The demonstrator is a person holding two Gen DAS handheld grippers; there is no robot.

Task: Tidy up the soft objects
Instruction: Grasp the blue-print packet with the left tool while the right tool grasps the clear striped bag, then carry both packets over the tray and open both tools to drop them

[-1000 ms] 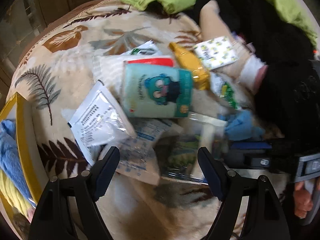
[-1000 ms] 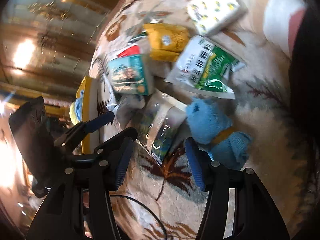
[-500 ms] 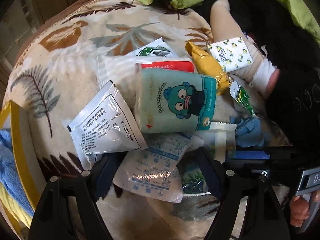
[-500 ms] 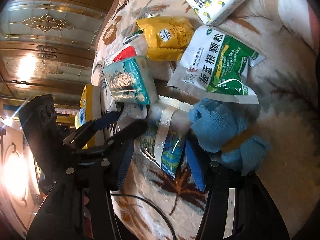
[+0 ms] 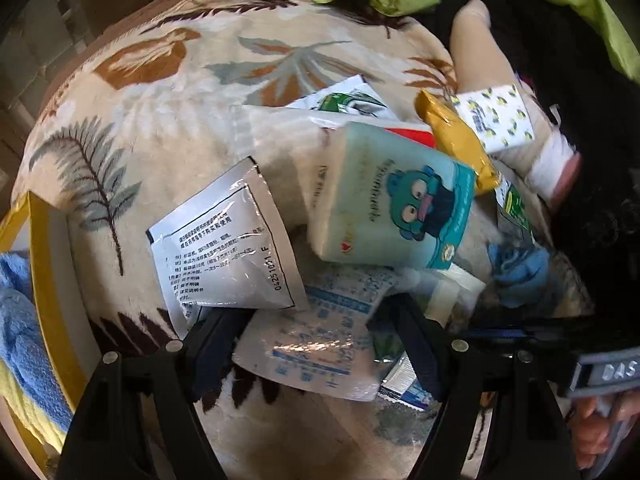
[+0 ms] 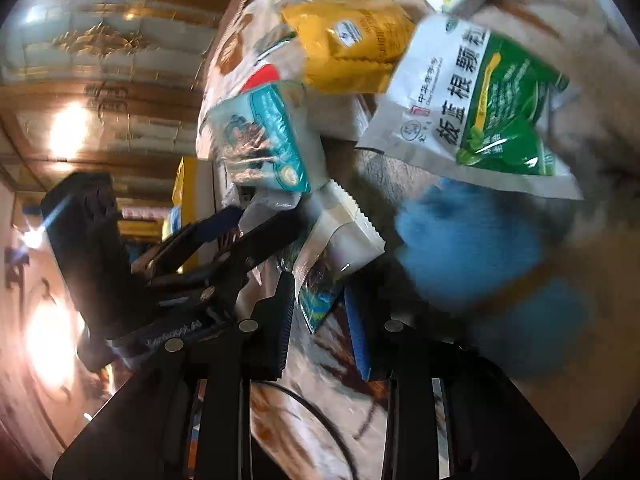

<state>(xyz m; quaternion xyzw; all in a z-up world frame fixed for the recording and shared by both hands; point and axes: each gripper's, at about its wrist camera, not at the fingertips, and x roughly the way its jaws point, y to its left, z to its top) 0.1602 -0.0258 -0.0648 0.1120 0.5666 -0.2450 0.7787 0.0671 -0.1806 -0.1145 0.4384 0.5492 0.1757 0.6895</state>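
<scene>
Fleece with a leaf print (image 5: 168, 128) is carrying the whole heap of packets, and from the left wrist I am looking steeply down on it. My left gripper (image 5: 316, 340) is standing wide apart, straddling the clear pouch with blue print (image 5: 320, 344), its fingers just beside the pouch edges and not pressing yet. A grey sachet (image 5: 228, 248) is overlapping that pouch on one side and the teal tissue pack (image 5: 392, 204) is lying on its far end. I judge that a lift from here could drag both along or spill them off the pile. A yellow-rimmed bin (image 5: 44, 280) with towels is waiting at the left edge, probably the place these go.

From the right wrist, blurred as it is, my right gripper (image 6: 320, 312) is closing on the green-printed sachet (image 6: 324, 292), whose lower corner is sitting between the two pads; I cannot tell whether they are pressing it yet. Only a corner is caught, so the slick foil could slip out, or its white sealed end could snag under the teal pack (image 6: 264, 140). Just right of that gripper the blue cloth (image 6: 472, 240) is lying, partly under a green-and-white packet (image 6: 480, 104), with a yellow packet (image 6: 352, 44) beyond.
</scene>
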